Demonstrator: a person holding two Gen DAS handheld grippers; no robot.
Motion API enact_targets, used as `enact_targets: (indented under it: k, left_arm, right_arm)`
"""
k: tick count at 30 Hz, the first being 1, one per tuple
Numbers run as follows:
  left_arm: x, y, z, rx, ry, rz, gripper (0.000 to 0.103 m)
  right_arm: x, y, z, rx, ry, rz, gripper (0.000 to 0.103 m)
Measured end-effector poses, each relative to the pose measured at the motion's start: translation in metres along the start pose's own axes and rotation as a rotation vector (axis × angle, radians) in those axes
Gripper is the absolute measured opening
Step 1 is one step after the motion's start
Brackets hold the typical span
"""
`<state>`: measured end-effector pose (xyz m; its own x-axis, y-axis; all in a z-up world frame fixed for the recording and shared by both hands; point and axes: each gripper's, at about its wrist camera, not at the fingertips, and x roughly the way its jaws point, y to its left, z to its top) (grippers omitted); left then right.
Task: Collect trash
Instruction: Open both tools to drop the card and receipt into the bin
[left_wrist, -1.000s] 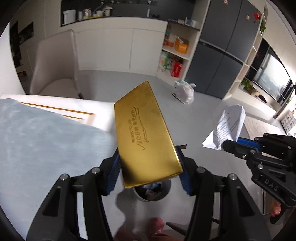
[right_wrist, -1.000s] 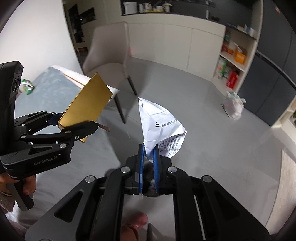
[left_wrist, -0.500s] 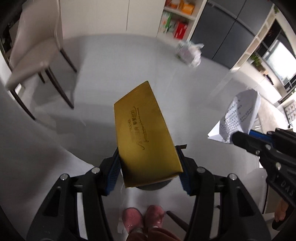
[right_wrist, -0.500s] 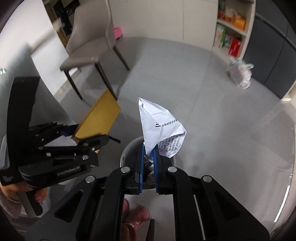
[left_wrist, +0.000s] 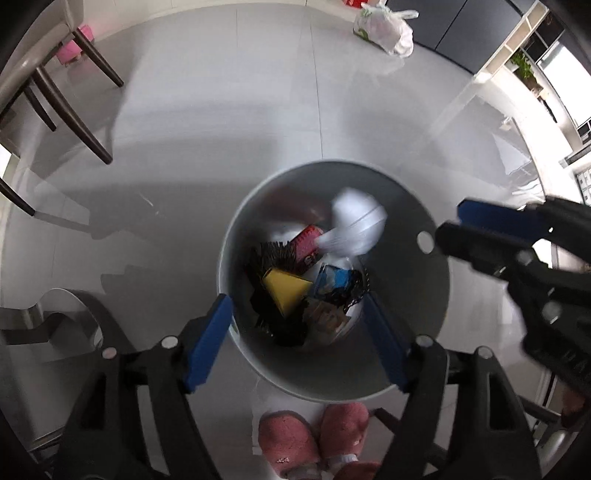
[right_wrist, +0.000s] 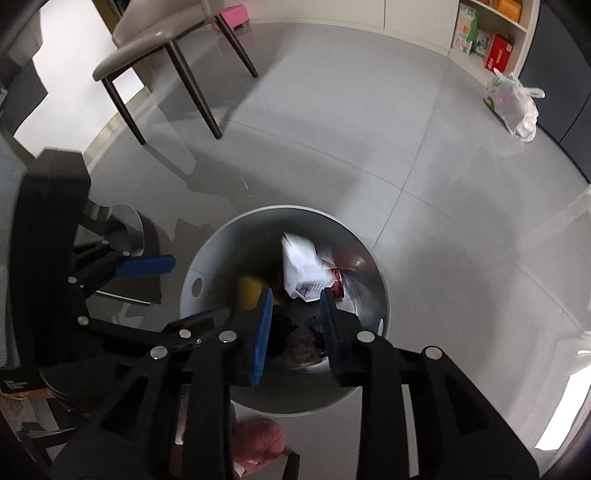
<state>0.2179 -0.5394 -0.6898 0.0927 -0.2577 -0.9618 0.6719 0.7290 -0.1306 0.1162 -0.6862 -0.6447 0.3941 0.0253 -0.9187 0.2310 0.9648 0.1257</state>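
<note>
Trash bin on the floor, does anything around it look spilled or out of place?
Nothing spilled. The crumpled paper and gold box are inside the trash bin, which stands upright. The only oddity is a tied plastic bag left alone on the floor by the dark cabinets.

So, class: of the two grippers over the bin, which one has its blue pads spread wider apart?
The left gripper: its pads span much of the bin opening, while the right gripper shows a narrower gap. Both are open and hold nothing.
</note>
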Motion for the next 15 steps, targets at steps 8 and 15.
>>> enact_targets:
  k: [8, 15]
  left_arm:
    - [-0.049, 0.000, 0.005, -0.080, -0.008, 0.003, 0.073]
    - [-0.154, -0.014, 0.030, -0.107, -0.081, 0.023, 0.073]
  right_arm:
    - [-0.046, -0.004, 0.015, 0.001, 0.001, -0.020, 0.028]
    - [-0.139, 0.008, 0.046, -0.030, -0.026, -0.061, 0.028]
